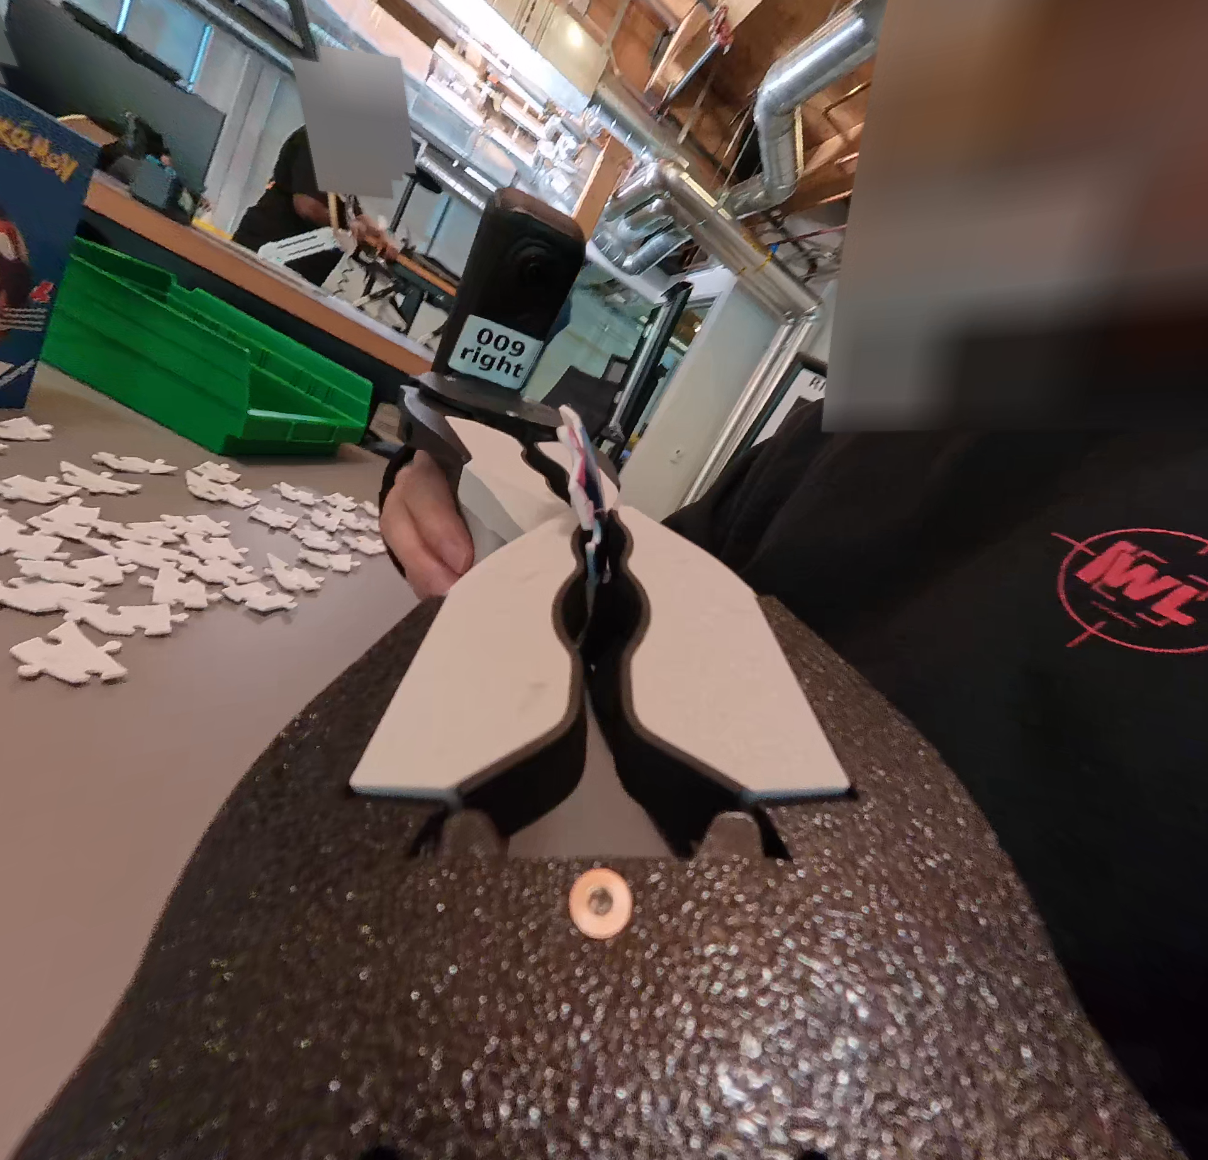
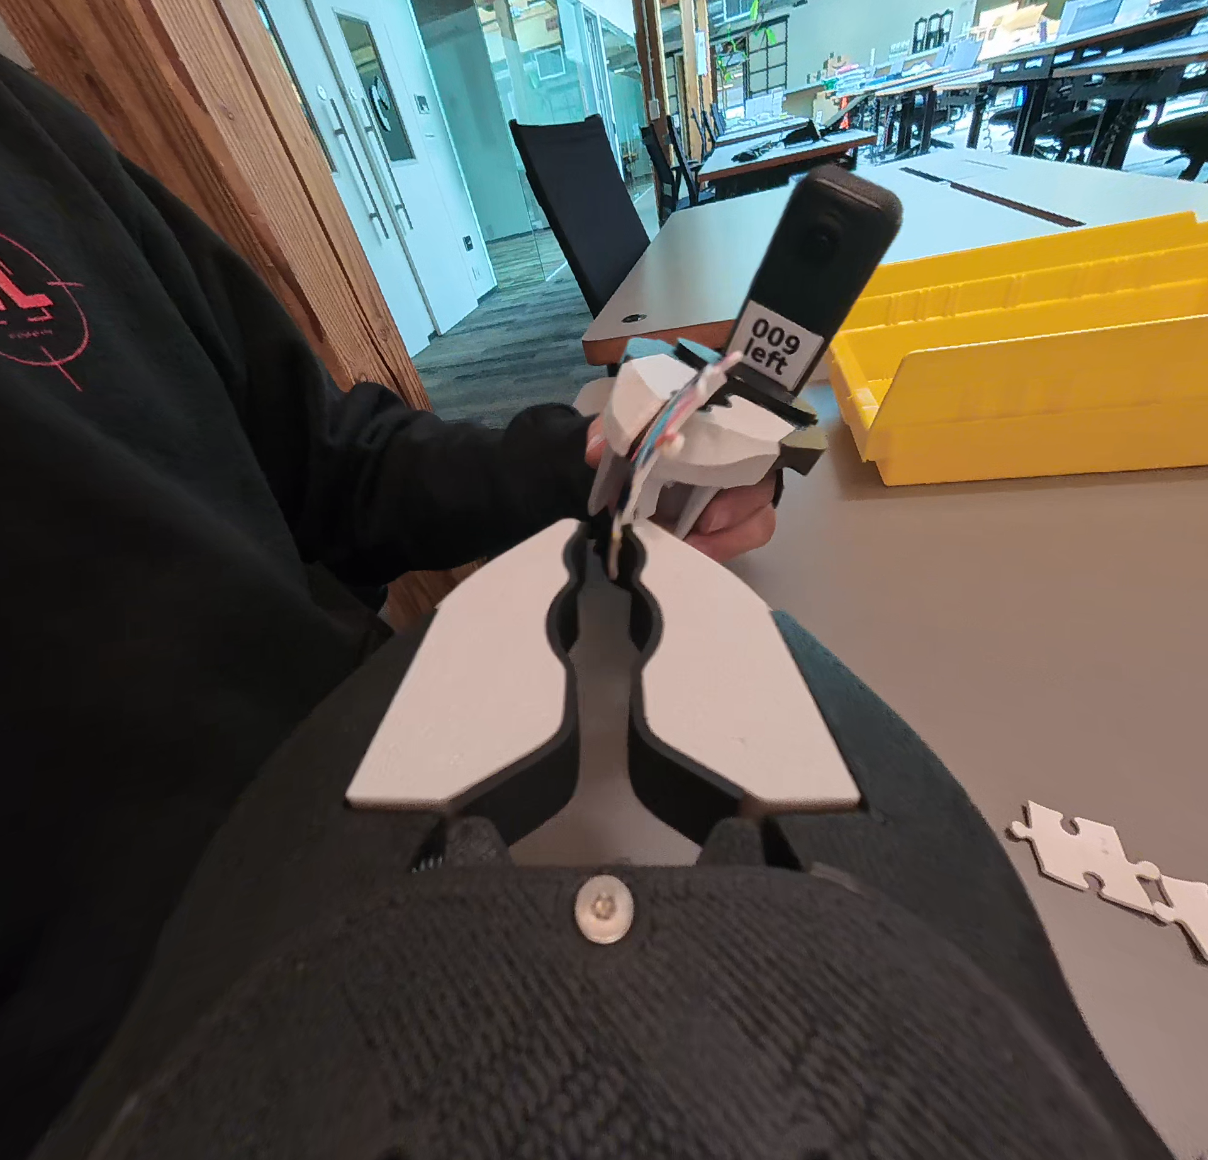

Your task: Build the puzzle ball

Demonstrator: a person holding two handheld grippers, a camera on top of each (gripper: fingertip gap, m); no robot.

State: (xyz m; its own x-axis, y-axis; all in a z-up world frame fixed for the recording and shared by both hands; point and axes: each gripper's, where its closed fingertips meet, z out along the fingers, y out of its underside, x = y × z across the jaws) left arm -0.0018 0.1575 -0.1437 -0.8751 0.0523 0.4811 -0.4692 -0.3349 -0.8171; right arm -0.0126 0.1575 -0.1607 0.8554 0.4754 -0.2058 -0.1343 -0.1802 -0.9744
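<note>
Left gripper (image 1: 596,544): its white fingers are pinched on a small strip of joined, colour-printed puzzle pieces (image 1: 591,540), lifted above the table.
Right gripper (image 2: 614,550): closed on the strip's other end, tip to tip with the left, probably to press a joint home.
Loose white jigsaw pieces (image 1: 163,560): scattered blank side up on the grey table (image 1: 196,704), within reach.
Green plastic bin (image 1: 196,357): behind the pieces.
Yellow plastic bin (image 2: 1020,370): to one side, leaving working room.

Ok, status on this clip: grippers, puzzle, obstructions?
Left gripper, right gripper both shut on thin colourful curved puzzle pieces, tip to tip. Nothing between them.
</note>
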